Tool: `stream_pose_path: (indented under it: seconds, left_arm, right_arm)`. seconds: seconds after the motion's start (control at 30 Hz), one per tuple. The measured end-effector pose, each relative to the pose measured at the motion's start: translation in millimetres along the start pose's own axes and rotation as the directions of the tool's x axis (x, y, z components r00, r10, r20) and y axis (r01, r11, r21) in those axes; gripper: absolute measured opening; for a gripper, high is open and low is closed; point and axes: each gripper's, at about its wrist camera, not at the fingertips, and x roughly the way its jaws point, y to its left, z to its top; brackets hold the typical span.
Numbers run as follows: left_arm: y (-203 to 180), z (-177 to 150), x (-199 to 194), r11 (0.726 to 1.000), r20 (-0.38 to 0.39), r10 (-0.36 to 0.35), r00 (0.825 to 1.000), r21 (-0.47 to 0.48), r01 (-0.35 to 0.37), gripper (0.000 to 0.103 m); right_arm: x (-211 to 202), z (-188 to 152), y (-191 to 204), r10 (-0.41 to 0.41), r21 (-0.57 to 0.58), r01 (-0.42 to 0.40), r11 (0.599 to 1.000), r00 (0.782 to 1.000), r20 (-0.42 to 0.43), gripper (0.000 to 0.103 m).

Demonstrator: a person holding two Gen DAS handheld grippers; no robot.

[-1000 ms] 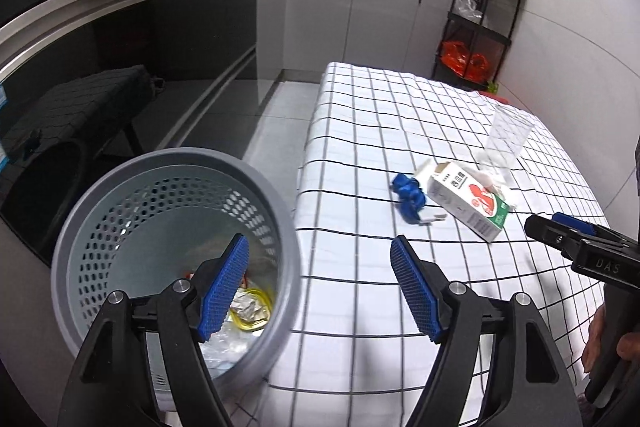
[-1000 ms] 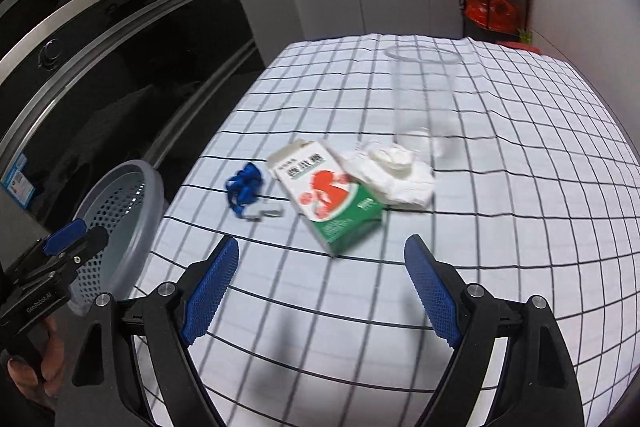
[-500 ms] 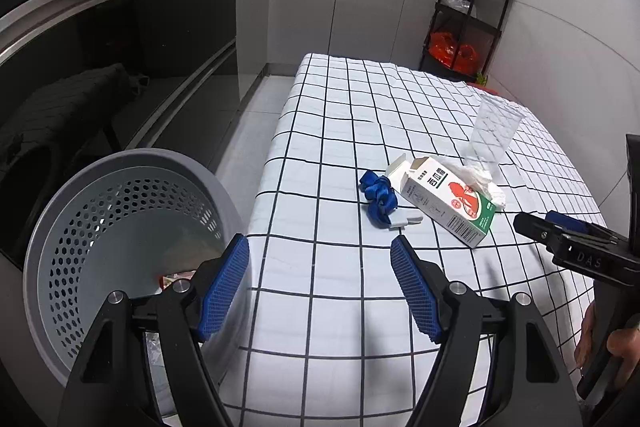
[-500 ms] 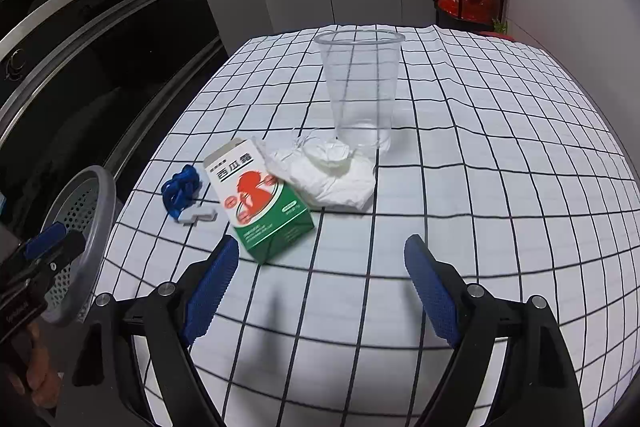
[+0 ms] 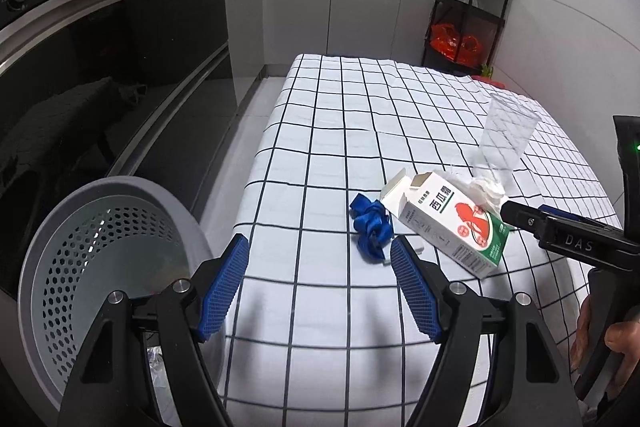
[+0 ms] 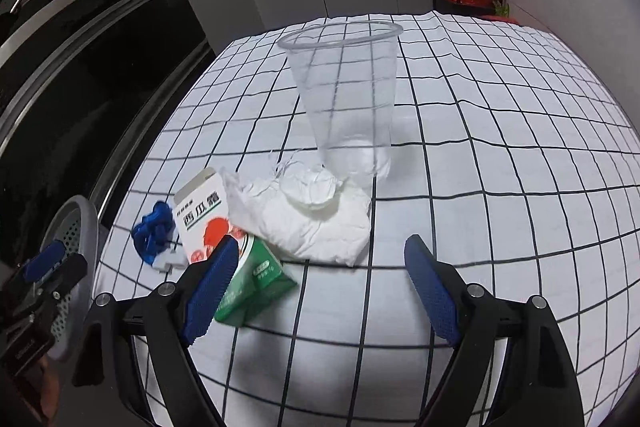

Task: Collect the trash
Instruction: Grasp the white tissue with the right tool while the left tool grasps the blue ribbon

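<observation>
Four trash items on checked surface: carton lying flat, white tissue touching it, blue scrap left, clear cup upright behind. Grey basket left, off surface. Left gripper, right gripper: jaws wide apart, holding nothing.

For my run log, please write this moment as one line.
left gripper: open, empty | right gripper: open, empty, facing crumpled tissue | carton, blue scrap, plastic cup: on table | bin: beside table
</observation>
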Motion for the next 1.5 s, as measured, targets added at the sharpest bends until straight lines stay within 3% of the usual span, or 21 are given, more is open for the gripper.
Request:
stream_pose_path:
  seconds: [0.2,0.6,0.8,0.97,1.13,1.27,1.5]
  left_arm:
    - [-3,9,13,1.0,0.012,-0.007,1.0,-0.013,0.007,0.072]
    - [-3,3,22,1.0,-0.003,0.003,1.0,0.009,-0.003,0.072]
    - [-3,2,25,1.0,-0.012,0.004,1.0,0.01,-0.004,0.072]
    - [-4,0,25,1.0,-0.014,0.004,1.0,0.015,-0.004,0.072]
    - [-6,-1,24,1.0,-0.012,0.003,1.0,0.02,-0.003,0.072]
    - [-8,-1,23,1.0,-0.008,0.004,1.0,0.024,-0.003,0.072]
    - [-8,-1,23,1.0,-0.011,0.0,1.0,0.019,0.0,0.074]
  right_arm:
    - [8,10,-1,0.002,0.038,-0.002,0.999,1.0,0.008,0.081]
    - [37,15,1,-0.098,0.032,0.099,0.995,0.995,-0.025,0.081]
    - [43,13,11,-0.152,-0.025,0.151,0.988,0.988,-0.021,0.08]
    - [42,12,16,-0.176,-0.051,0.175,0.983,0.984,-0.012,0.053]
    - [39,11,17,-0.146,-0.048,0.145,0.988,0.989,-0.017,0.027]
    - [31,11,17,-0.121,-0.033,0.121,0.992,0.993,-0.006,0.016]
    - [14,10,27,-0.062,-0.035,0.062,0.997,0.998,0.016,0.012]
